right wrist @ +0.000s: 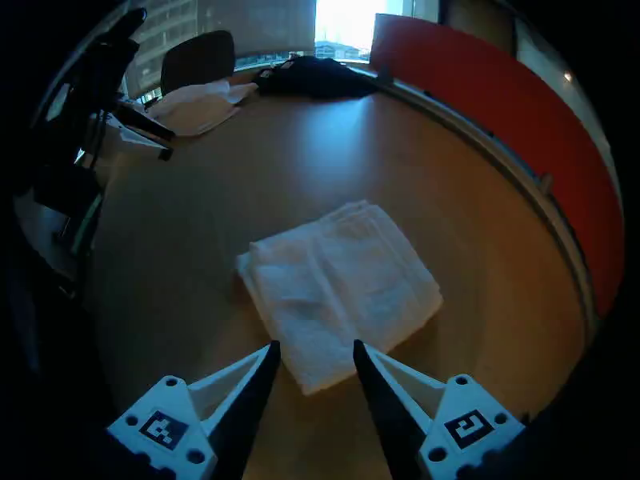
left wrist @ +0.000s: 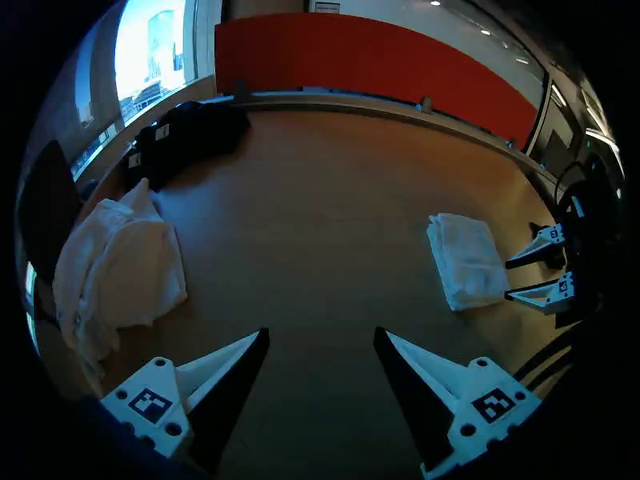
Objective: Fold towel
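The folded towel (right wrist: 344, 288) lay flat on the table (right wrist: 240, 184), a neat white block with its layered edges showing. The right hand-held gripper (right wrist: 316, 352) sat right at the towel's near corner. Its fingers were spread, with nothing between them, and their tips stood on either side of that corner without pinching it. Seen from the left gripper view, the towel's long axis seemed to run across the line along which this hand-held gripper pointed, so it faced a long edge rather than an end.

The left hand-held gripper (left wrist: 320, 360) was well apart from the folded towel. It was also wide open and empty, hovering over bare wood. From there the towel lay ahead and off to the right.

A heap of loose white towels (left wrist: 120, 268) lay far from the folded towel, on the side away from the right hand-held gripper. A black bag (left wrist: 188, 136) sat beyond the heap, near the table's far edge.

By its look, this towel was already folded. If more folding was due, the heap was the likely source. The left hand-held gripper was plainly the nearer of the two to the heap, while the right one would have to cross the open table.
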